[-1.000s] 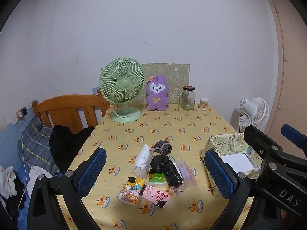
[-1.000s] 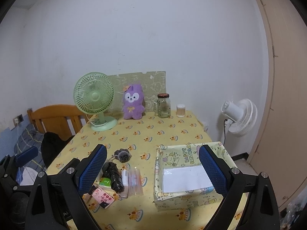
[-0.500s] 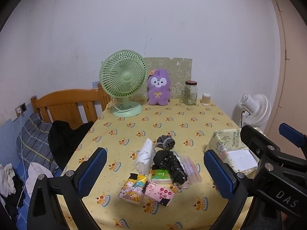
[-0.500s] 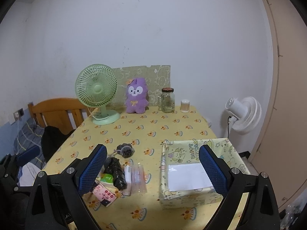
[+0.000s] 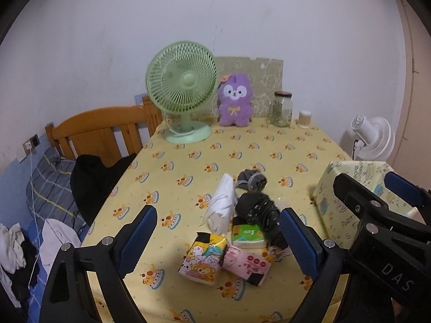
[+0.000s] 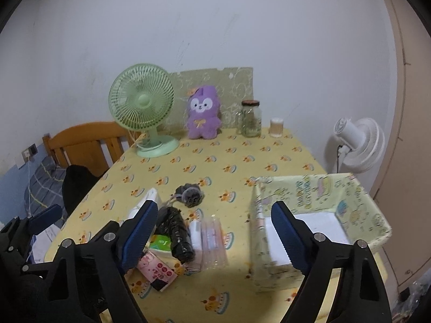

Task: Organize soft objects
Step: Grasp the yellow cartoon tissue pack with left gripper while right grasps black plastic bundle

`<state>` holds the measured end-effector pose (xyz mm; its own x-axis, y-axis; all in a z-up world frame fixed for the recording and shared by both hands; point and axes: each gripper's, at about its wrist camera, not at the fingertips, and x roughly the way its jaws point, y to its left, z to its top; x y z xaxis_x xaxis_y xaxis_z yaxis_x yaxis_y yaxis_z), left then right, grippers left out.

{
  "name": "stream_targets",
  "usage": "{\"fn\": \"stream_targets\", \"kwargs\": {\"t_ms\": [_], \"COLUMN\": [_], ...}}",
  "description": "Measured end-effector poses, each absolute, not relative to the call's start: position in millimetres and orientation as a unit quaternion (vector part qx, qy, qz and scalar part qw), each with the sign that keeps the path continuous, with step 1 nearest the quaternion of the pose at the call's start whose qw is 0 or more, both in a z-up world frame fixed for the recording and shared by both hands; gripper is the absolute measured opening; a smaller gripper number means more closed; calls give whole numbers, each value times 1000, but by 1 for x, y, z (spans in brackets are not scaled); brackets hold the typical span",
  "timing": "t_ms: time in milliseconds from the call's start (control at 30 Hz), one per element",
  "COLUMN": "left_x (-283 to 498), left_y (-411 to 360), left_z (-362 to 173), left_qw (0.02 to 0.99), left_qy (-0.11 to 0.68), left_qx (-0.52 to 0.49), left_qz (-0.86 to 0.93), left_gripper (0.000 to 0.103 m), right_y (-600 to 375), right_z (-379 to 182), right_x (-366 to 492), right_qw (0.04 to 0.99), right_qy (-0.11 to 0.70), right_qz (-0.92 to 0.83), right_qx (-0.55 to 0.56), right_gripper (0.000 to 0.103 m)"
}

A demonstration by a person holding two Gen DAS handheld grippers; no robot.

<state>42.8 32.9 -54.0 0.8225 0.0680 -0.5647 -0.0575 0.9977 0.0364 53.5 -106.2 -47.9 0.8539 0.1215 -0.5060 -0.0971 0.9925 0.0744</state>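
A pile of soft things lies on the yellow tablecloth (image 5: 188, 161): a cartoon tissue pack (image 5: 203, 259), a pink pack (image 5: 246, 263), a green pack (image 5: 246, 235), a black bag roll (image 5: 260, 212), a white cloth (image 5: 221, 204) and a grey sock ball (image 5: 252, 180). A clear pack (image 6: 212, 239) lies beside the roll. My left gripper (image 5: 218, 211) hovers over the pile, jaws wide and closing, touching nothing. My right gripper (image 6: 214, 206) hangs between the pile and the patterned box (image 6: 317, 188), also closing on nothing. White paper lines the box.
At the table's far edge stand a green fan (image 5: 183, 86), a purple plush (image 5: 235, 99), a glass jar (image 5: 281, 107) and a small swab pot (image 5: 305, 119). A wooden chair (image 5: 99, 132) with a black garment is on the left. A white floor fan (image 6: 355, 145) stands on the right.
Both grippers have sunk and come closer to the pile, which now looks larger in both views. Each pair of jaws has narrowed a little.
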Motion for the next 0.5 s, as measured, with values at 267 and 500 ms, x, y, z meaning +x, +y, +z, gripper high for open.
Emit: {"fn": "stream_targets", "kwargs": {"t_ms": [267, 500], "left_x": [60, 75], "left_y": [46, 59], "left_z": [-82, -108], "left_qw": [943, 930], "left_qy": [331, 367], "left_qx": [9, -2], "left_qz": [24, 21], "left_gripper": [91, 91], "right_y": [-85, -67], "right_z": [-73, -97], "right_x": [71, 89], "right_qw": [958, 946], "right_qy": [279, 313], "right_qz": [67, 81], "right_qx": [11, 2], "right_gripper": [86, 83]}}
